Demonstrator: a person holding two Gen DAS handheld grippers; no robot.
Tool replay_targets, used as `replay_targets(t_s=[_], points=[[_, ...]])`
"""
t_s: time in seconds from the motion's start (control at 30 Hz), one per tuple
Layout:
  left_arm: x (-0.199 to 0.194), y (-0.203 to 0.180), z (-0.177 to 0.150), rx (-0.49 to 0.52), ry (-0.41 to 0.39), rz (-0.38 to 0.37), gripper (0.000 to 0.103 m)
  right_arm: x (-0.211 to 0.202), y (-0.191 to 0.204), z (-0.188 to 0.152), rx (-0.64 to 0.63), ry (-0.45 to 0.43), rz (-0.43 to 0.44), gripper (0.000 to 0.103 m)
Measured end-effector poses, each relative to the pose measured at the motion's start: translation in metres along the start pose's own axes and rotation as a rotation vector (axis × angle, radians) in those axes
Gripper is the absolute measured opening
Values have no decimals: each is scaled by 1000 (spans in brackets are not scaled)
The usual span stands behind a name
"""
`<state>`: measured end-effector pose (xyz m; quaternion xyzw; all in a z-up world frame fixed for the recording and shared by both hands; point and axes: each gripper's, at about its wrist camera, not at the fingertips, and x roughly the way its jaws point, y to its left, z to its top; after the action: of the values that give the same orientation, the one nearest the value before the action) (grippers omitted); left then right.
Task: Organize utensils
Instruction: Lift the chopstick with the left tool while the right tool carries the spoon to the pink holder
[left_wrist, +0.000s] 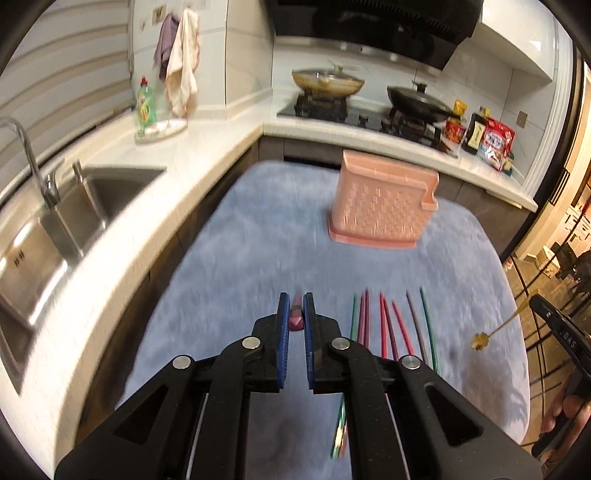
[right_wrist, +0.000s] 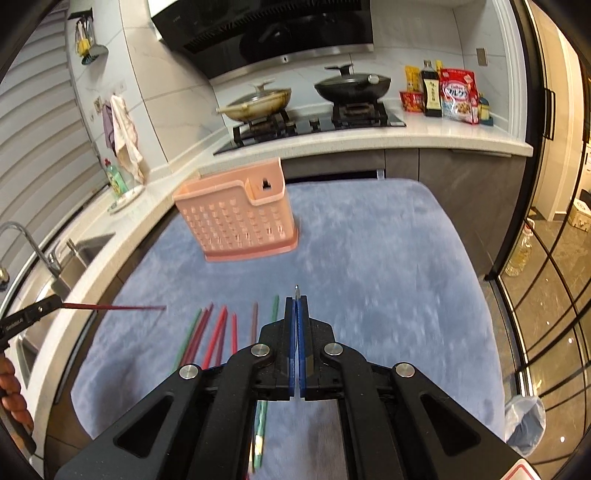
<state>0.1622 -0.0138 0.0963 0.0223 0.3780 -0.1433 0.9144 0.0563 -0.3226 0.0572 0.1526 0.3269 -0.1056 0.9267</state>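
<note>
A pink perforated utensil holder (left_wrist: 384, 206) stands at the far side of a blue cloth (left_wrist: 258, 229); it also shows in the right wrist view (right_wrist: 240, 218). Several coloured chopsticks (left_wrist: 388, 325) lie side by side on the cloth, also seen in the right wrist view (right_wrist: 221, 328). My left gripper (left_wrist: 294, 306) is shut on a dark red chopstick (left_wrist: 296, 319), seen from the side in the right wrist view (right_wrist: 114, 307). My right gripper (right_wrist: 296, 306) is shut on a thin gold utensil (right_wrist: 296, 291), whose flower-shaped end hangs in the left wrist view (left_wrist: 479, 340).
A steel sink (left_wrist: 44, 236) and faucet (left_wrist: 33, 158) sit in the white counter on the left. A stove with two pans (right_wrist: 317, 96) and food packets (right_wrist: 443, 96) line the back counter. A glass door (right_wrist: 546, 295) stands at the right.
</note>
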Motion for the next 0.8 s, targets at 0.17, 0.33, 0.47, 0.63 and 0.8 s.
replay_targets(t_s=[0.17, 0.33, 0.47, 0.63, 0.8], points=[[5, -3, 41, 13, -60, 19, 7, 6, 3, 27, -9, -35, 13, 1], [4, -7, 85, -4, -112, -3, 7, 15, 3, 60, 10, -67, 45, 1], [-8, -18, 123, -7, -187, -27, 7, 28, 0, 97, 40, -100, 72, 1], [-21, -36, 171, -9, -294, -54, 7, 44, 1, 139, 59, -139, 91, 1], [-20, -53, 213, -16, -383, -68, 7, 68, 11, 173, 36, -161, 84, 1]])
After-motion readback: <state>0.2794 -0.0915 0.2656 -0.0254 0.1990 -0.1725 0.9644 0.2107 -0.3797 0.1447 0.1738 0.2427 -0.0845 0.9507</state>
